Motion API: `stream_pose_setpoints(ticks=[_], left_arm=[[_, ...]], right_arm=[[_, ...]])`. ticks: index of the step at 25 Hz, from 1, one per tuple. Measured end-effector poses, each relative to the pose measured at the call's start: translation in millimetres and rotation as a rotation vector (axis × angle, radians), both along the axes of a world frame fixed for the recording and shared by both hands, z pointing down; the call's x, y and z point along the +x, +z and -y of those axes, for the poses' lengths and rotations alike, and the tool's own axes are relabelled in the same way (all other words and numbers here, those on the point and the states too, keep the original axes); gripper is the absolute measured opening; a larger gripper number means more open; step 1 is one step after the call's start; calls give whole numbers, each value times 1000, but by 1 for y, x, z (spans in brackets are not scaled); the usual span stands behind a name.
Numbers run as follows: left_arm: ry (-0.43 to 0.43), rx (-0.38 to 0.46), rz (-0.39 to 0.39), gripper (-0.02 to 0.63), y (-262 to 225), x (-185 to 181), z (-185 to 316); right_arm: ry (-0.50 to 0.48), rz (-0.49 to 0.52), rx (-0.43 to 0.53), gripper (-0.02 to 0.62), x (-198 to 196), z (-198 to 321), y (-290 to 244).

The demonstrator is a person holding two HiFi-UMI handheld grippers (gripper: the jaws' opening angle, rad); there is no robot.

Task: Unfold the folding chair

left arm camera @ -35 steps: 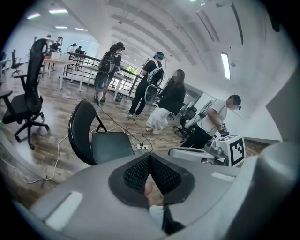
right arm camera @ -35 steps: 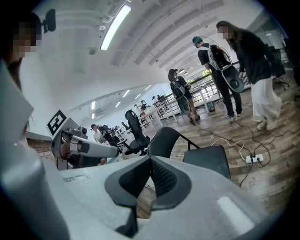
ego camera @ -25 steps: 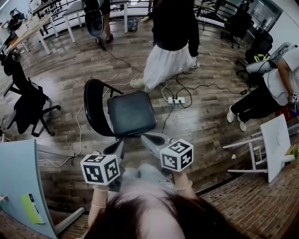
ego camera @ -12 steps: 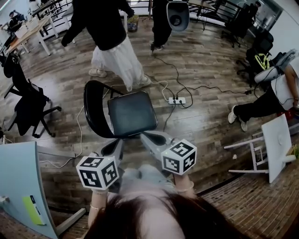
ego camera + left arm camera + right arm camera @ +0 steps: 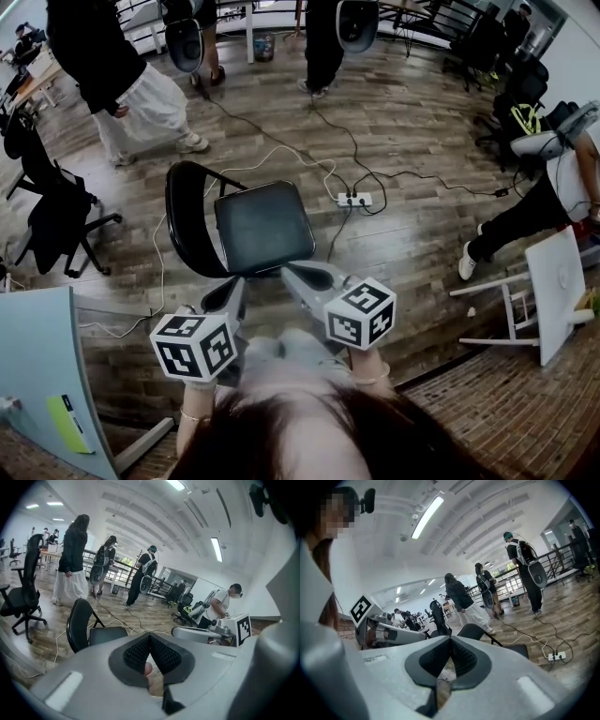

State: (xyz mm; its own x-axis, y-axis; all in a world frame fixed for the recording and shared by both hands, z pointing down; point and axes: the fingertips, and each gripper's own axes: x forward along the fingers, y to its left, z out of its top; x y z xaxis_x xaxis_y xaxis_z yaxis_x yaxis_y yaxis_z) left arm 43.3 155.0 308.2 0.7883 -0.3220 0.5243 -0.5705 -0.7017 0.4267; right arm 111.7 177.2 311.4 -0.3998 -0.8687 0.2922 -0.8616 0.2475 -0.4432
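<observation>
Left tool (image 5: 150, 634) and right tool (image 5: 450, 639) both fully closed, empty, near the opened folding chair (image 5: 262, 225).

Bright, even indoor light falls from long white ceiling light strips (image 5: 216, 549) at one o'clock in the left gripper view and eleven o'clock in the right gripper view, where they burn out to plain white; shadows are soft and faint. In the head view the glossy brown plank floor (image 5: 412, 234) carries pale glare from twelve to three o'clock, and the black padded folding chair (image 5: 262, 227) shows a dull sheen on its seat. All views bulge like a fisheye, lines bending toward the rim, with black corners and a soft, unfocused lower half in both gripper views
</observation>
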Motion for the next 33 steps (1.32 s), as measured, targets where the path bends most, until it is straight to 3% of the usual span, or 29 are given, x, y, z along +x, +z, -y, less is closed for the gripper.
stream_pose_setpoints(ticks=[33], left_arm=[[30,-13,-24,1,5,12,20]], right_arm=[[6,-36,-24,-5,4,12,7]])
